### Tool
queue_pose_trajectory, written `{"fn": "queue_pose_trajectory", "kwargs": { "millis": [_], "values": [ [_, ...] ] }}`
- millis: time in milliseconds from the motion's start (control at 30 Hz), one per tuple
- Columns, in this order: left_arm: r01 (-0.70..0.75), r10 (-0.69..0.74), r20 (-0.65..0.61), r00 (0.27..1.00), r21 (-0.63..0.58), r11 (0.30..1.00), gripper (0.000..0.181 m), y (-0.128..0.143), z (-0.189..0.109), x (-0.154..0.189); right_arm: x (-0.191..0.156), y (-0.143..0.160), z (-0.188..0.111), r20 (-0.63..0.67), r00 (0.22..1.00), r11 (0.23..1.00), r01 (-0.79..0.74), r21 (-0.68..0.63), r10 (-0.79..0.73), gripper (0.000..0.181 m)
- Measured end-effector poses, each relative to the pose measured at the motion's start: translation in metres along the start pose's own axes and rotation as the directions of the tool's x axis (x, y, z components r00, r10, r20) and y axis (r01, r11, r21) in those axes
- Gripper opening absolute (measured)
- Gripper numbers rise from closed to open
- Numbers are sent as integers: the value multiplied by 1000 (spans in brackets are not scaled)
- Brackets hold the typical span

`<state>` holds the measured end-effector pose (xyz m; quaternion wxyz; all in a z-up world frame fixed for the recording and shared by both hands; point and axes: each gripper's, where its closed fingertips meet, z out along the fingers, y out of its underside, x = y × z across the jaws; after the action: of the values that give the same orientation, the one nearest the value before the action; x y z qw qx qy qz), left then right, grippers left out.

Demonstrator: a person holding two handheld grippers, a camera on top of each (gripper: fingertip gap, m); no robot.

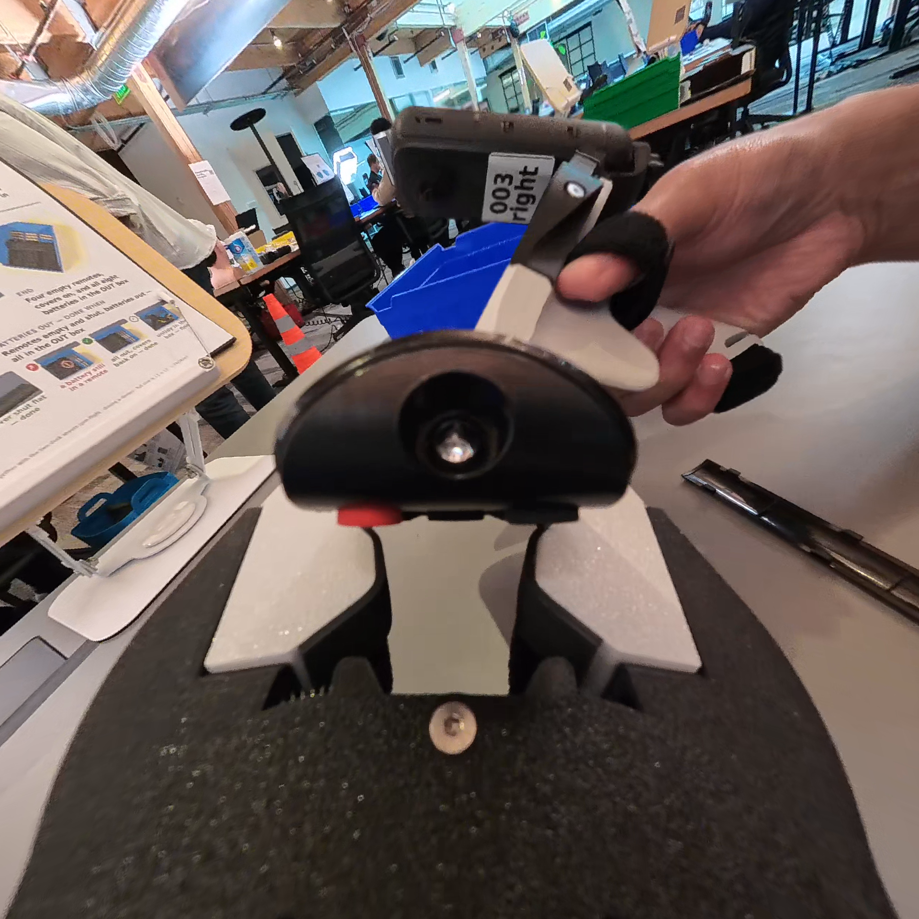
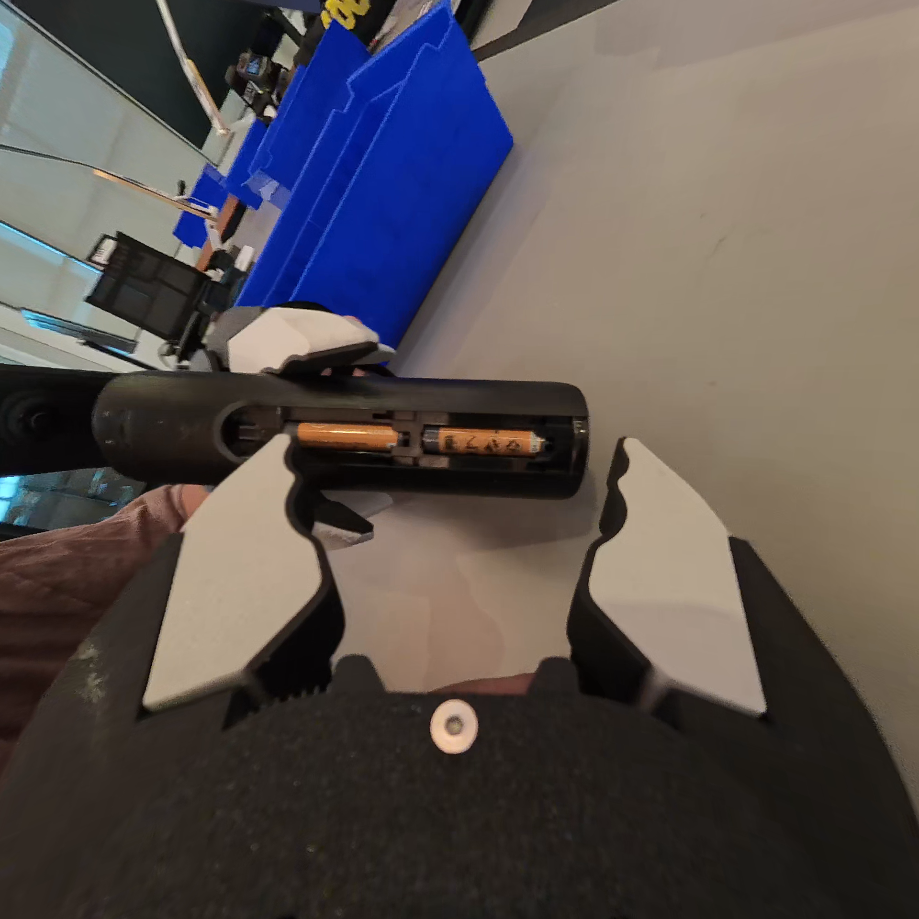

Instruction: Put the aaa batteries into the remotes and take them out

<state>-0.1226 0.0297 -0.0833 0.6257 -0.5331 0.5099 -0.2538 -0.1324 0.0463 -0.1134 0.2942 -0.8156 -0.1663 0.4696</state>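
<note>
Holding the remote (image 2: 343, 437) side-on in your left gripper (image 1: 450, 527), you are presenting its open battery bay straight to the right wrist camera, across the middle of that frame. Your right gripper (image 2: 452, 467) is standing released, its white fingers (image 2: 238, 572) spread wide in the lower half of the frame, one tip already overlapping the left end of the bay and the other hanging off the remote's right end. Both orange batteries (image 2: 480, 442) are sitting end to end in the channel, so the step looks like lifting them out.

Narrow the spread before you go in, since the bay is slim and wide jaws will snag its walls. Aim at the right-hand cell first, as its end is sitting nearest the open edge. Pinch lightly across its body, because a smooth round cell will probably squirt away under a hard squeeze. Keep your left gripper clenched on the remote's body; in the left wrist view the remote's rounded end is blurring at frame centre, so I cannot judge how firmly it is seated.

Further off, the loose cover (image 1: 805, 532) seems to be lying on the grey table (image 2: 721, 248) at the right edge of the left view. Beyond, the blue bins (image 2: 393, 199) are waiting at upper left of the right view for the freed cells.
</note>
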Motion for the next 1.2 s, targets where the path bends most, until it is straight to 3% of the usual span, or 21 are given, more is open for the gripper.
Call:
{"fn": "queue_pose_trajectory", "kwargs": {
  "millis": [167,900,1200],
  "values": [
    [-16,16,-11,1000,-9,1000,61,1,3,6,-6,5,6,59,998,1000,-23,-15,24,120],
    [-32,32,-20,999,20,999,61,-4,1,8,-11,7,7,213,974,997,-80,-7,80,117],
    [-31,31,-12,999,30,999,61,-5,0,7,-6,6,5,167,985,999,-53,2,52,104]
  ]
}}
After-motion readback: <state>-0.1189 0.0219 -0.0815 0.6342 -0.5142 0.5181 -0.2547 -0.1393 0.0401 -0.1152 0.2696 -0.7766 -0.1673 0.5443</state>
